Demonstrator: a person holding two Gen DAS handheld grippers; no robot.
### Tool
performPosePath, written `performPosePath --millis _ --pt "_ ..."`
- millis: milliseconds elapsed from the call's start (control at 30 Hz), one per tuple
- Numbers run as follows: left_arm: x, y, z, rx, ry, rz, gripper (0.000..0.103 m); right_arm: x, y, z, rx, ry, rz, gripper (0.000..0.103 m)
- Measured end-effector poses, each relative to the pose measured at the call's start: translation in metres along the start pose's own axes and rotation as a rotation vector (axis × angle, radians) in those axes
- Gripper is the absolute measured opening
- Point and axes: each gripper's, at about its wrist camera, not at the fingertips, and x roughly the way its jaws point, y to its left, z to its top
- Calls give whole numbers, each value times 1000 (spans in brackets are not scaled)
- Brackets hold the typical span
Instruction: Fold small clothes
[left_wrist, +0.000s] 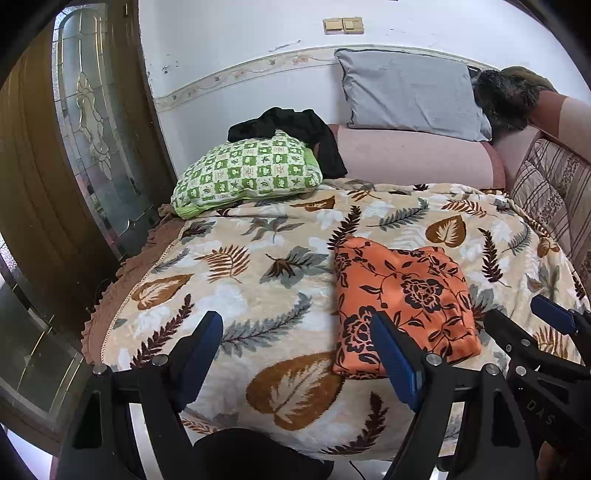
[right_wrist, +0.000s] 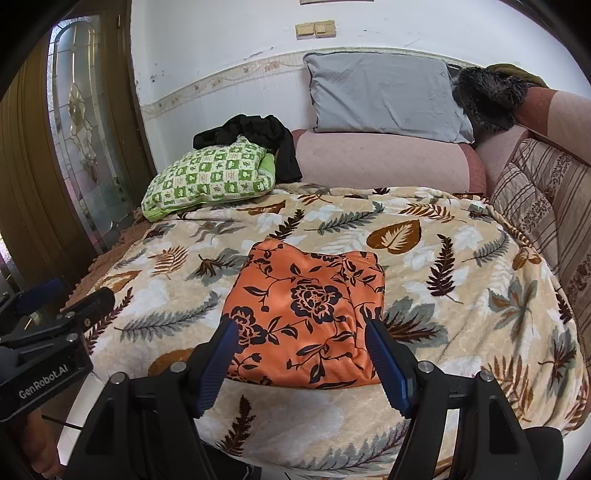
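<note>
On the leaf-print blanket (right_wrist: 461, 295) lies a folded orange floral garment (right_wrist: 306, 310). Just short of its near edge, left gripper (left_wrist: 295, 358) and right gripper (right_wrist: 301, 363) hover released, empty. A careless pinch could catch the blanket or undo folds.

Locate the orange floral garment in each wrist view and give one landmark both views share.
Left wrist view: the orange floral garment lies folded right of centre on the leaf-print blanket, just beyond the right finger of the left gripper.
Right wrist view: it sits near centre, straight ahead of the open right gripper.
Shared landmark: the green checkered pillow, behind and to the left.
</note>
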Motion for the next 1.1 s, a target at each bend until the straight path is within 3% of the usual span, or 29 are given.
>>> performPosePath --millis 1100 --pt "3 -7 3 19 0 -3 82 3 3 5 -17 0 13 75"
